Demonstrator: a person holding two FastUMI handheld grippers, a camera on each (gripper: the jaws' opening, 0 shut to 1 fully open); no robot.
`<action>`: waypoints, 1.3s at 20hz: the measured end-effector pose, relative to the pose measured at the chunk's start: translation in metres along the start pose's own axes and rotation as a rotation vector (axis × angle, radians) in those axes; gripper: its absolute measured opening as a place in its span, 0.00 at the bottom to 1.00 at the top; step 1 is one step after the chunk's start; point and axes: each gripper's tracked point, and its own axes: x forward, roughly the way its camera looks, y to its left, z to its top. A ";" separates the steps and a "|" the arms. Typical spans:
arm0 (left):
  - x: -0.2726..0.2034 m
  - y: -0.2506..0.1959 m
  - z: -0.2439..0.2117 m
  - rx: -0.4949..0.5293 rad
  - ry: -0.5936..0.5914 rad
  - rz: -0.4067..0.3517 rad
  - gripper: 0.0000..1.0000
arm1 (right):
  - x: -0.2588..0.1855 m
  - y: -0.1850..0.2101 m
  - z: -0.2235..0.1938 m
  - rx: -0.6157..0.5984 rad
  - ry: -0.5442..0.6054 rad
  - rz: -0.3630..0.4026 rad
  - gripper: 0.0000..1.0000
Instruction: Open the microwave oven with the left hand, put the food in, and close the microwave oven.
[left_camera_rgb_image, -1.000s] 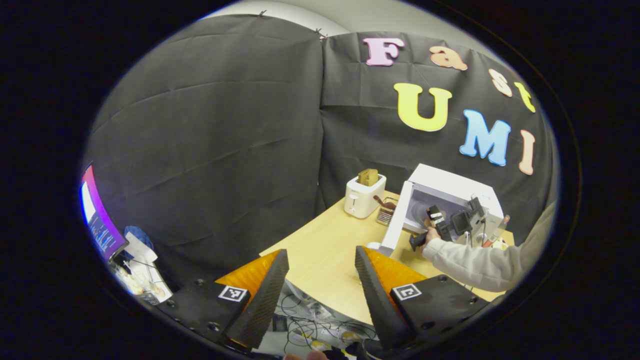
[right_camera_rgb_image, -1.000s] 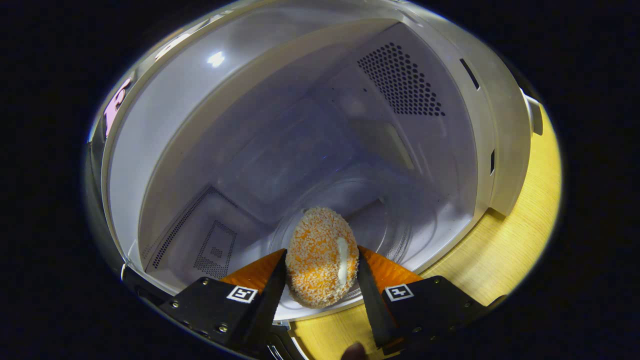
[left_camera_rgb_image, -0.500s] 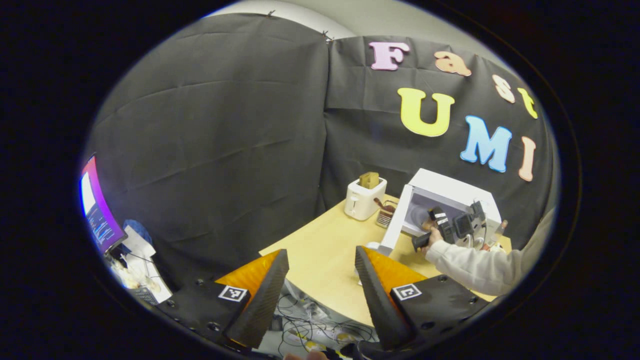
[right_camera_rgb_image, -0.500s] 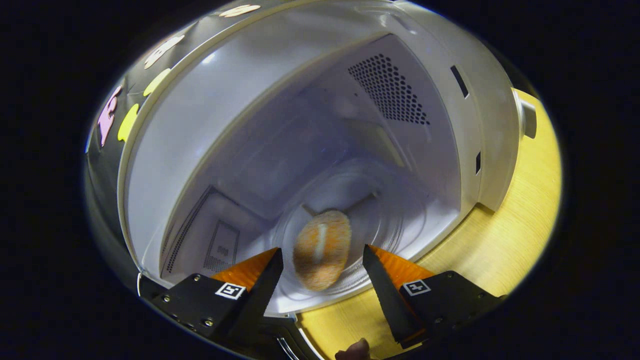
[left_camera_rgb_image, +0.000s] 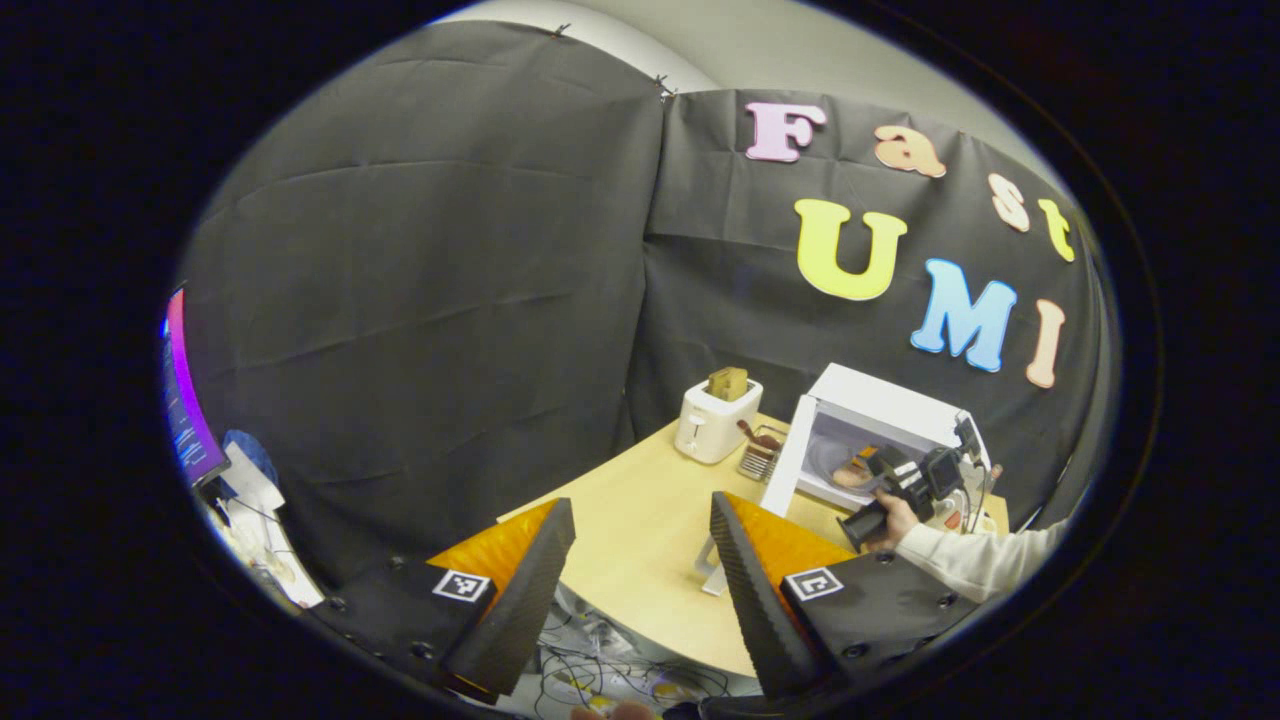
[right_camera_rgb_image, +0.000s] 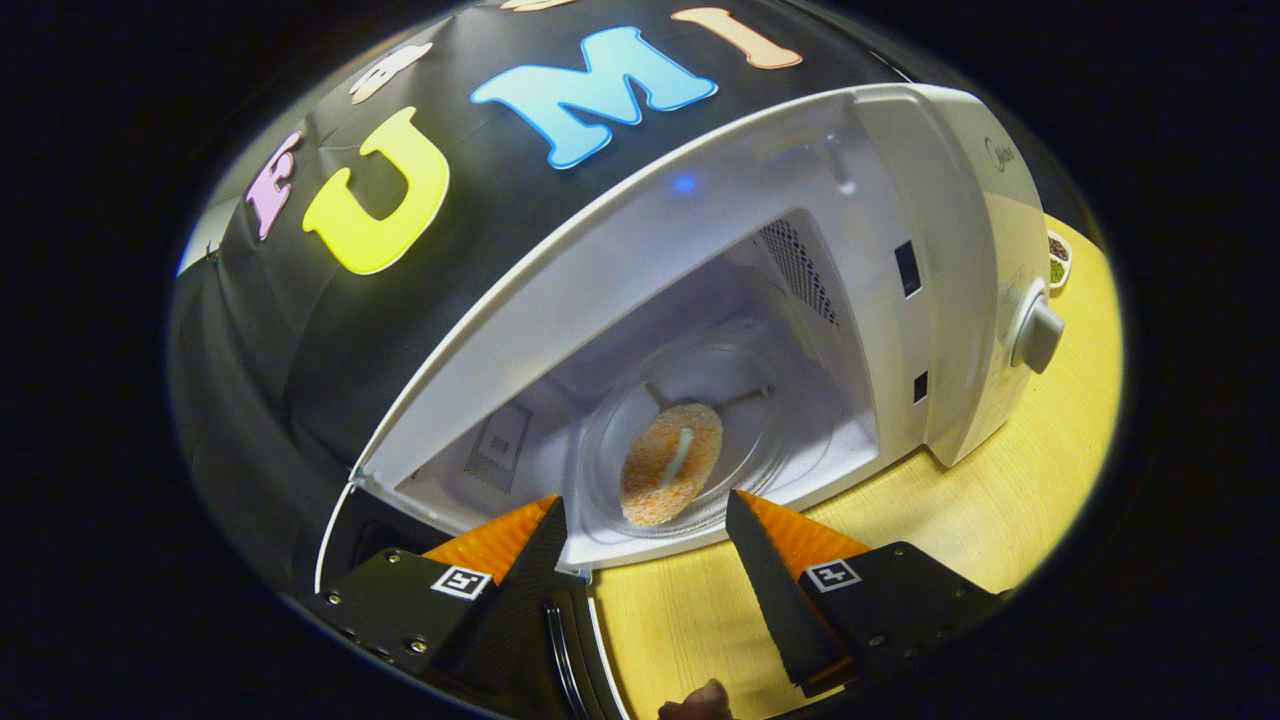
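One oval, crumb-coated food (right_camera_rgb_image: 671, 464) on round glass turntable (right_camera_rgb_image: 745, 375)

A staged kitchen booth in a lab; black cloth wall (left_camera_rgb_image: 420, 300), wooden table (left_camera_rgb_image: 640, 520) with toaster (left_camera_rgb_image: 712, 425) and microwave (left_camera_rgb_image: 880, 440); monitor (left_camera_rgb_image: 185, 400), loose cables (left_camera_rgb_image: 600, 680).

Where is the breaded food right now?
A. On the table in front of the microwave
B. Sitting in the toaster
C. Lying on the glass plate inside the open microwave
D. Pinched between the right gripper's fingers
C: the food lies on the glass plate inside the microwave, and the right gripper is open, clear of it.
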 end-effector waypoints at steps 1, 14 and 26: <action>0.006 0.000 0.001 0.001 -0.007 -0.018 0.93 | -0.009 0.002 0.000 -0.020 0.012 0.022 0.98; 0.105 0.002 -0.052 0.004 0.079 -0.385 0.94 | -0.200 0.002 -0.022 -0.376 0.049 0.085 0.98; 0.170 -0.072 -0.091 0.223 0.143 -0.443 0.89 | -0.334 -0.037 0.015 -0.565 0.068 0.230 0.98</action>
